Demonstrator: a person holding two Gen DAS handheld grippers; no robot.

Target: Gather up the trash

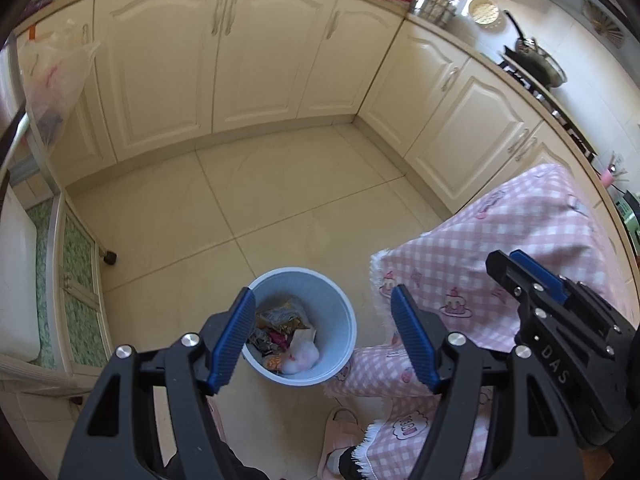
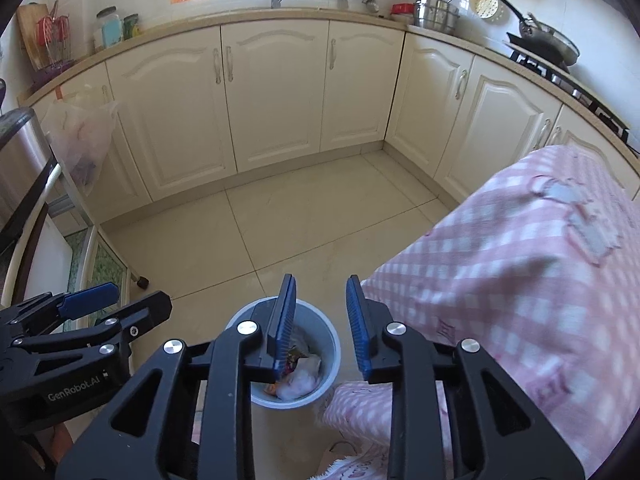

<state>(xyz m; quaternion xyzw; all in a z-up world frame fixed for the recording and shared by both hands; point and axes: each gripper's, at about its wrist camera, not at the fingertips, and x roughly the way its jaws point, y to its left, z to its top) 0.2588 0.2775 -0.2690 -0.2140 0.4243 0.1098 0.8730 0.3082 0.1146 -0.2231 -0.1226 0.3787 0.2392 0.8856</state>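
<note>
Blue plastic makes the bin (image 1: pixel 304 322), and it stands on the tiled floor (image 1: pixel 280 200) just beside a table with a pink checked cloth (image 1: pixel 500 264). Inside the bin lies trash (image 1: pixel 286 338): crumpled wrappers, an orange bit and something white and fluffy. From the right wrist view the bin (image 2: pixel 326 354) is partly hidden behind the fingers, but the white stuff and a wrapper still peek out.

Both grippers hang above the bin and hold nothing. The left gripper (image 1: pixel 324 334) has its jaws spread wide, with the bin showing between them. The right gripper (image 2: pixel 320 326) has its jaws closer together, with only a narrow gap between the blue pads (image 2: pixel 357 326).

Each camera also sees the other gripper off to its side.

Cream cupboards (image 2: pixel 276 96) run along the back and the right. A pan (image 2: pixel 548 42) sits on the stove and a steel pot (image 2: pixel 436 14) stands on the counter. A thin plastic bag (image 2: pixel 86 140) hangs at the left. A pink slipper (image 1: pixel 338 436) lies on the floor near the bin.
</note>
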